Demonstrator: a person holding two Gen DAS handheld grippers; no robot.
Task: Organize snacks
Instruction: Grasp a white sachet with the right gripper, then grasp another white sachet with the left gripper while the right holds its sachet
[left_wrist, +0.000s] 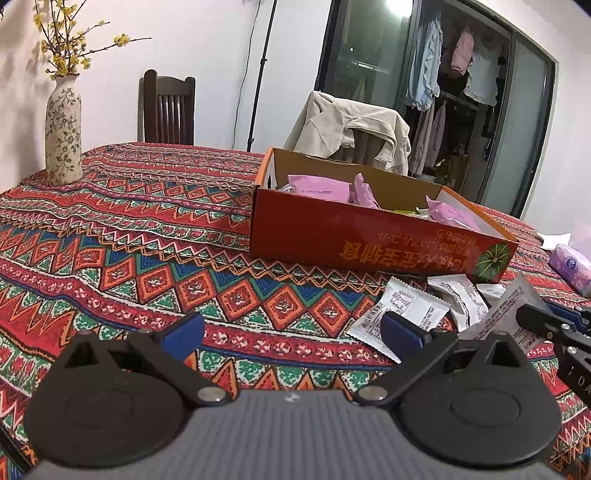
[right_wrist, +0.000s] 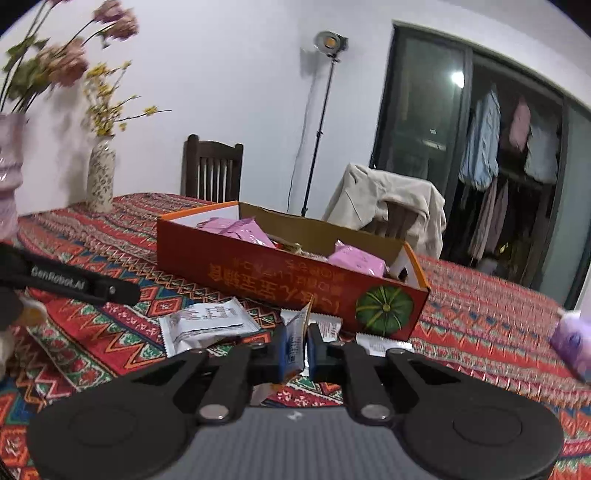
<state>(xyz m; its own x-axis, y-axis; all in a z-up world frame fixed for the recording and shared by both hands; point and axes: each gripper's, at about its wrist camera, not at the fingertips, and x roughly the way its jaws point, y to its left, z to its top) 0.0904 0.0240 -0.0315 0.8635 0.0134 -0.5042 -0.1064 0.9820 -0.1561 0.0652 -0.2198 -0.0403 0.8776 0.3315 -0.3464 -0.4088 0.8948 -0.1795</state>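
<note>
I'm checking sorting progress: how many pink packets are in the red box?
3 pink packets in the red box: one at its left end, a crumpled one beside it, one toward the right. More may hide behind the wall.

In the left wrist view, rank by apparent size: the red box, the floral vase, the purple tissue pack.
1. red box
2. floral vase
3. purple tissue pack, though the frame edge cuts it off, so its place is unsure.

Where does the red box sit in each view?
Left wrist: red box right of centre, pumpkin picture at its right end.
Right wrist: red box centre, just beyond the shut right hand-held gripper.
Shared landmark: patterned vase at far left.
</note>
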